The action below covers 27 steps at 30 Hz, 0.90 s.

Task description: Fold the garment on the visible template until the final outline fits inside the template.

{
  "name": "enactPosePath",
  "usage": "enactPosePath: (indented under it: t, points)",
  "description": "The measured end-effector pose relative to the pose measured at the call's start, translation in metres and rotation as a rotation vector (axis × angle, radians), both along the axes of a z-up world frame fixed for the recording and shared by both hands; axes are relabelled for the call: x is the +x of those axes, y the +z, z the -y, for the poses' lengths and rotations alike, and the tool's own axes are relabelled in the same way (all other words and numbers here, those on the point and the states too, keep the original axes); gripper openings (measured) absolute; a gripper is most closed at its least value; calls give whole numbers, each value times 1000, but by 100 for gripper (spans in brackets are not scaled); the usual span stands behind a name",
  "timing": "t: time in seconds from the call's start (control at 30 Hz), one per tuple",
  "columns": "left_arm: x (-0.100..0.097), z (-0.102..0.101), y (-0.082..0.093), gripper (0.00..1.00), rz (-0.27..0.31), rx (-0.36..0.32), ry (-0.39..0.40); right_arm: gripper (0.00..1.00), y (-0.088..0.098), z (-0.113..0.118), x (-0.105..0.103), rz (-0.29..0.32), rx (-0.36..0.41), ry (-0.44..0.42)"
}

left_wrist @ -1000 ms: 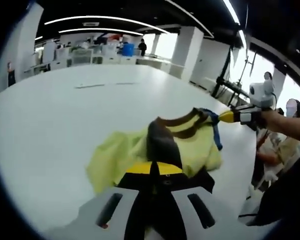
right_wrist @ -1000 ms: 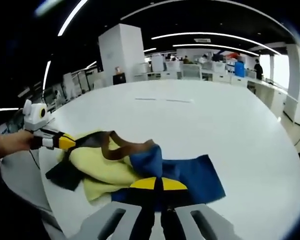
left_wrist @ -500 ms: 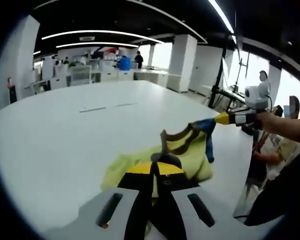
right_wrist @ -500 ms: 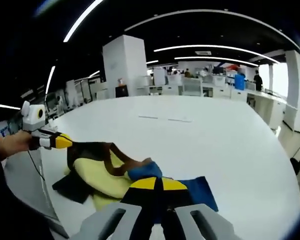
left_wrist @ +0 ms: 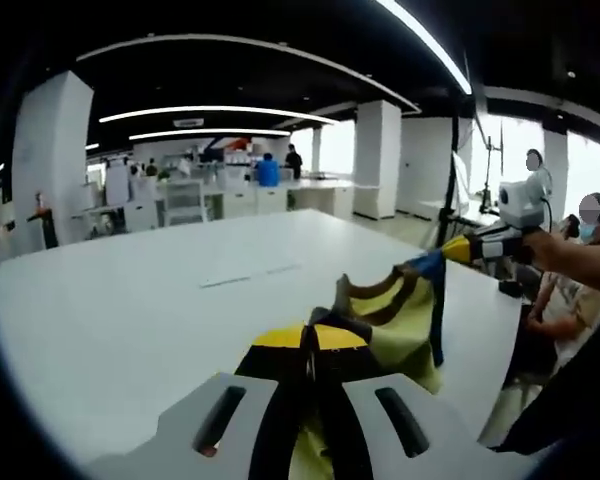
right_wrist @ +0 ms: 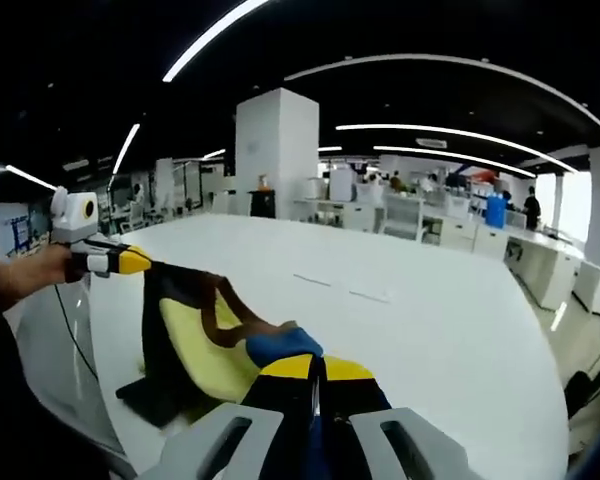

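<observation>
Yellow-blue-brown garment (left_wrist: 400, 320) at frame centre above white table (left_wrist: 130, 320), pinched between left claw (left_wrist: 310, 345) and right claw (right_wrist: 315, 375).

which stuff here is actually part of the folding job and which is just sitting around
Part of the job:
- garment, yellow, blue and brown, lifted off the table
- left gripper, shut on the garment
- right gripper, shut on the garment
- white table

Just lying about:
- desks and chairs in the background
- white pillar
</observation>
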<state>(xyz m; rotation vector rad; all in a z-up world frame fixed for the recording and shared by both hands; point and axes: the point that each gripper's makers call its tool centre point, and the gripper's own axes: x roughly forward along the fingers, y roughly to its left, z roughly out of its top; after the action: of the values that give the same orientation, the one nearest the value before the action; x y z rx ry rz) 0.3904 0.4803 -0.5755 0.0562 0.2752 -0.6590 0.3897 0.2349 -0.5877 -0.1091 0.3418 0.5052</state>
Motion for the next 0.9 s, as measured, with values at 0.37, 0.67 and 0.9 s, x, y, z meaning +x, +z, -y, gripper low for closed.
enactPosePath:
  t: [0.37, 0.67, 0.9]
  points:
    - [18, -24, 30, 0, 57, -28, 39, 0, 27, -7, 13, 34, 3, 11]
    - [43, -32, 38, 0, 63, -43, 78, 0, 37, -15, 36, 47, -19, 30]
    - [74, -37, 48, 0, 121, -57, 133, 0, 38, -15, 63, 32, -7, 23]
